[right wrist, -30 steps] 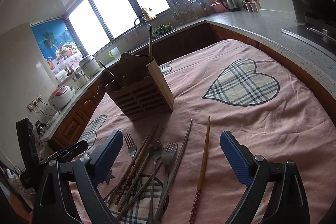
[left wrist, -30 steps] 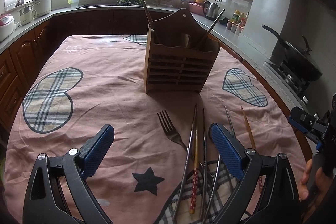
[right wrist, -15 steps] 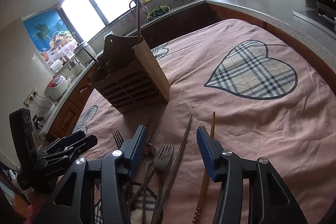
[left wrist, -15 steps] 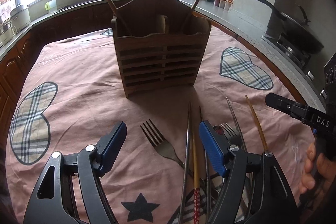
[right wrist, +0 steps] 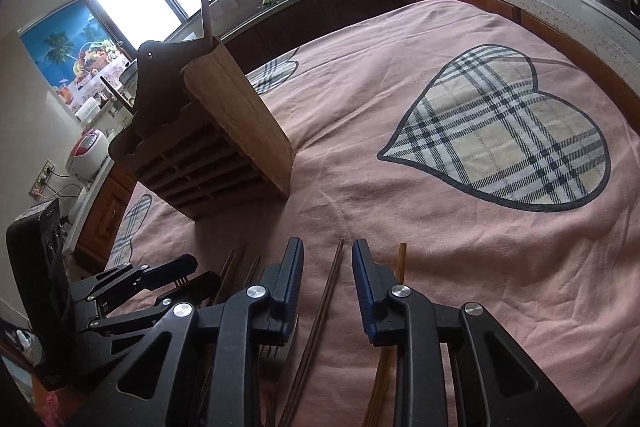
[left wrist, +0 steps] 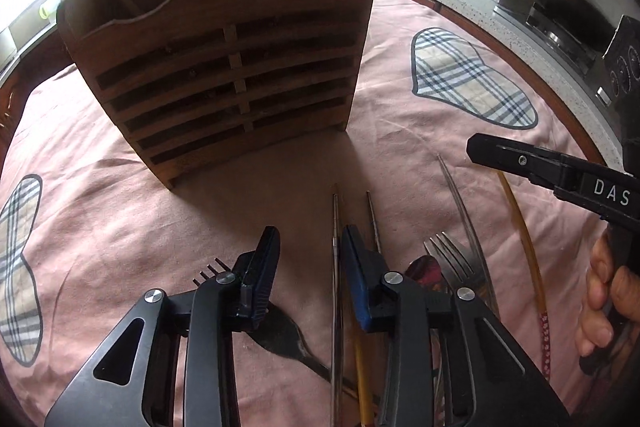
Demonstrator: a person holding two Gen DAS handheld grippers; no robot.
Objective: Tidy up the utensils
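Note:
A wooden utensil holder (left wrist: 224, 67) stands on the pink tablecloth and also shows in the right wrist view (right wrist: 208, 143); chopsticks stick out of it. Forks, a spoon and several chopsticks lie loose in front of it. My left gripper (left wrist: 308, 239) is low over the cloth, jaws partly open, straddling a fork handle (left wrist: 288, 335), with a metal chopstick (left wrist: 336, 267) by its right finger. My right gripper (right wrist: 326, 251) is low, jaws partly open around a dark chopstick (right wrist: 326, 303); a bamboo chopstick (right wrist: 400, 259) lies just outside its right finger. Neither holds anything.
A second fork (left wrist: 452, 259), a spoon (left wrist: 424, 267) and a yellow chopstick (left wrist: 524, 247) lie right of my left gripper. The right gripper's body (left wrist: 560, 171) reaches in there. Kitchen counters, a sink and a stove with a wok (left wrist: 560, 3) ring the table.
Both grippers have moved forward and down toward the loose utensils. Both jaws have narrowed, the left around the fork handle, the right around the dark chopstick.

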